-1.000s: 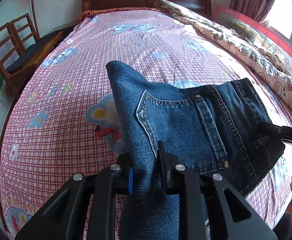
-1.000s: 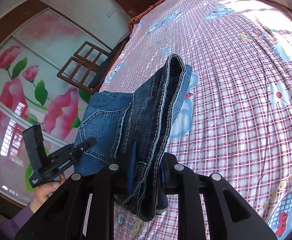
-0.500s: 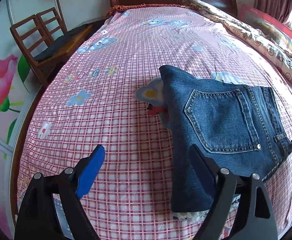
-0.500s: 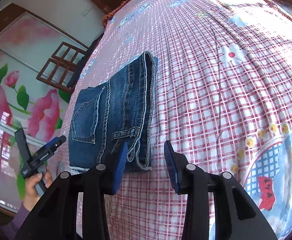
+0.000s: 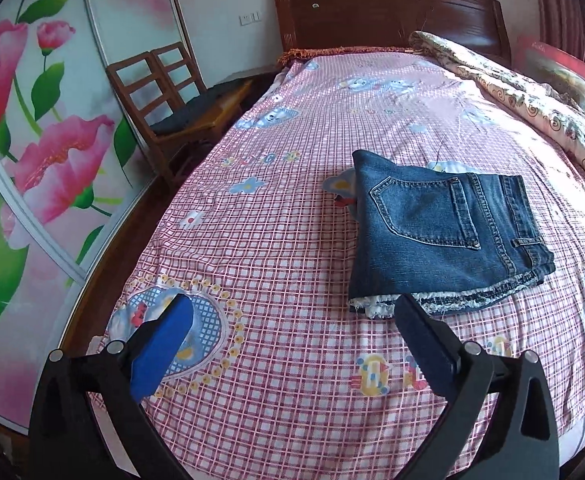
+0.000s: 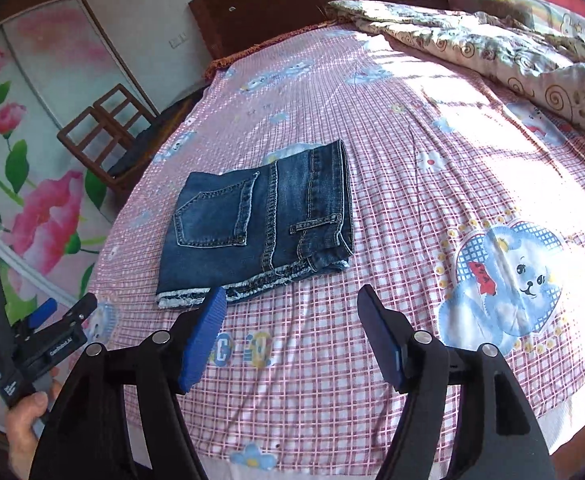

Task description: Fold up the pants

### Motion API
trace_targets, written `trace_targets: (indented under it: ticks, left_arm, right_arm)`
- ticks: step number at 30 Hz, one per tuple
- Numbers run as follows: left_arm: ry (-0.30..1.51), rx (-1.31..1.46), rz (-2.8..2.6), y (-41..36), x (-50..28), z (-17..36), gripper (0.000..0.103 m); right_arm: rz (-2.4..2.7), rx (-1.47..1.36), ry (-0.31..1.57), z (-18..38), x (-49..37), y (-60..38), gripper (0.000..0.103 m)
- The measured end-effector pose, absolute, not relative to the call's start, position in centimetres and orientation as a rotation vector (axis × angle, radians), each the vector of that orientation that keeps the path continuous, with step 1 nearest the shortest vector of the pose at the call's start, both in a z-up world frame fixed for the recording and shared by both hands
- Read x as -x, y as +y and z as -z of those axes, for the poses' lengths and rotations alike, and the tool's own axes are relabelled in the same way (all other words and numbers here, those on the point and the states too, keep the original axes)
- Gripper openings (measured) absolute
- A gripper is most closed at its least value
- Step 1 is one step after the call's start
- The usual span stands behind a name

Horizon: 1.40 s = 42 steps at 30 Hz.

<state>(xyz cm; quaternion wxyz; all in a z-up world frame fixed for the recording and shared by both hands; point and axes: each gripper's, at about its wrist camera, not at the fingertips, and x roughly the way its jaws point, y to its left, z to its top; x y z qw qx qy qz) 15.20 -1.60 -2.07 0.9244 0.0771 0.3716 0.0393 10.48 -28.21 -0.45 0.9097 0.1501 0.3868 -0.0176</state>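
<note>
The dark blue denim pants (image 5: pixel 444 232) lie folded into a flat rectangle on the pink checked bed sheet (image 5: pixel 284 240), back pocket up and frayed hems toward me. My left gripper (image 5: pixel 292 340) hangs short of the hems, jaws opening wide with nothing between them. In the right wrist view the pants (image 6: pixel 260 220) lie ahead and left. My right gripper (image 6: pixel 292 316) is off the pants' near right corner, its jaws also opening on nothing. The left gripper (image 6: pixel 64 308) shows at the lower left, held by a hand (image 6: pixel 24 420).
A rolled floral quilt (image 5: pixel 532 108) runs along the bed's right side. A dark wooden headboard (image 5: pixel 388 12) closes the far end. Two wooden chairs (image 5: pixel 164 92) stand left of the bed, before a flower-printed wardrobe (image 5: pixel 32 160).
Both grippers let go of the pants, opened and drew back toward the foot of the bed. The pants dropped from hanging in the jaws to lying flat and folded.
</note>
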Motion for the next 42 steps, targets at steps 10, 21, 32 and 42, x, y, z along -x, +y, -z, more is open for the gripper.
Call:
trace_targets:
  ticks: [10,21,32,42]
  left_arm:
    - [0.481,-0.012,-0.021,-0.6,-7.9,-3.5,0.101]
    - [0.147,-0.112,0.063,-2.1,-3.6,-5.6,0.101]
    - [0.206,-0.12,0.072,-1.9,-2.9,-3.1,0.101]
    - [0.21,-0.104,0.1,-2.6,-2.4,-2.4,0.101]
  right_arm:
    - [0.093,-0.183,0.596,-4.4,-6.1,-25.5,0.076]
    - [-0.02,0.028,0.362,-7.8,-2.8,-20.4,0.076]
    - [-0.033,-0.07,0.463,-5.6,-3.4,-22.5,0.076]
    - [-0.018,-0.083,0.475,-4.9,-3.9,-23.2,0.076]
